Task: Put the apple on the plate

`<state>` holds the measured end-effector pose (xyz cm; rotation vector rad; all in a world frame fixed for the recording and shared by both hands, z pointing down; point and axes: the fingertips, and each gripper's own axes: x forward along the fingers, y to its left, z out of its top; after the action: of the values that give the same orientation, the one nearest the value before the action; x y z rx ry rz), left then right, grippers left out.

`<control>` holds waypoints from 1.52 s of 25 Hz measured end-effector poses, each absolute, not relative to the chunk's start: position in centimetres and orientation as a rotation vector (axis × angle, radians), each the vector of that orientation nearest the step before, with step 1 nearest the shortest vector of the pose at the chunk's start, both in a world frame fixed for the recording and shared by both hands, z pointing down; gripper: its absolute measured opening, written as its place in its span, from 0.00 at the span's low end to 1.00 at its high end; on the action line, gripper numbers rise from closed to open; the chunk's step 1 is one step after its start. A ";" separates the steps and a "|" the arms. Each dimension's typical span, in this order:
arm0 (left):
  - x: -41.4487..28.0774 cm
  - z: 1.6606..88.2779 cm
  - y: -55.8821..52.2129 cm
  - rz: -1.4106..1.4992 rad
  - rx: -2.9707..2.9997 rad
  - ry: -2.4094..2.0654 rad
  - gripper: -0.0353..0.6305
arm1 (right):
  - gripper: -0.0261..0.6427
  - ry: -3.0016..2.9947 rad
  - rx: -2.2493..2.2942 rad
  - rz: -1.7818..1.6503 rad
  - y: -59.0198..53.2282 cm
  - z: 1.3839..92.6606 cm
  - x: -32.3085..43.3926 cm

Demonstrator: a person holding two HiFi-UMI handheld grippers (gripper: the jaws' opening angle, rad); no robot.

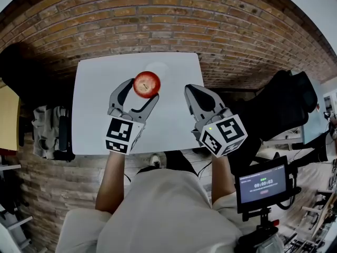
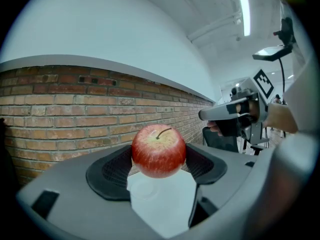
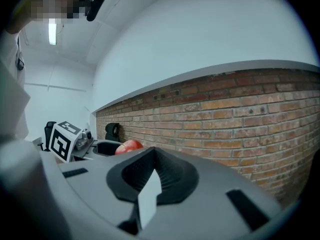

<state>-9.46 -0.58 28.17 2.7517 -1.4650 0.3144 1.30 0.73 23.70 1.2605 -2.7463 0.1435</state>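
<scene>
Head view: a white table (image 1: 92, 115) stands on brick paving. The left gripper (image 1: 143, 90) is over the middle of the table, towards its far edge, and its jaws are closed on the apple (image 1: 147, 84), one on each side of the fruit. The plate (image 1: 157, 67), pale and hard to make out against the tabletop, lies just beyond the apple near the far edge.

Left gripper view: the apple (image 2: 158, 150) is red with a yellow patch round the stem. It sits stem-up between the two black ribbed pads (image 2: 111, 171), which touch it on both sides. The plate (image 2: 143, 189) shows on the white surface below the apple. The apple appears clear of the surface.

Right gripper view: the right gripper (image 3: 152, 153) has its jaws brought together at the tips, with nothing between them. In the head view it is over the right edge of the table, apart from the apple and the plate.

A monitor (image 1: 261, 185) on a stand is off the table's near right corner.
</scene>
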 end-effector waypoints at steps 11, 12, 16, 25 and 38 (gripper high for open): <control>-9.3 28.4 -4.7 0.333 2.727 -1.465 0.57 | 0.04 -2.788 1.165 0.274 -3.2 24.7 0.7; -9.4 28.3 -4.7 0.335 2.725 -1.469 0.57 | 0.04 -2.792 1.159 0.279 -3.2 24.7 0.5; -8.6 30.2 -7.8 0.359 2.697 -1.461 0.57 | 0.04 -2.786 1.149 0.314 -6.4 26.3 1.4; -7.1 34.5 -14.7 0.424 2.635 -1.429 0.57 | 0.04 -2.690 1.215 0.371 -14.2 30.9 3.3; -6.6 40.7 -19.7 0.498 2.538 -1.363 0.57 | 0.04 -2.569 1.148 0.515 -18.7 37.6 3.3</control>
<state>-6.64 -19.67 40.68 2.5378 -1.3632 0.4983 3.34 -18.75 37.63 1.1482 -2.5690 0.5152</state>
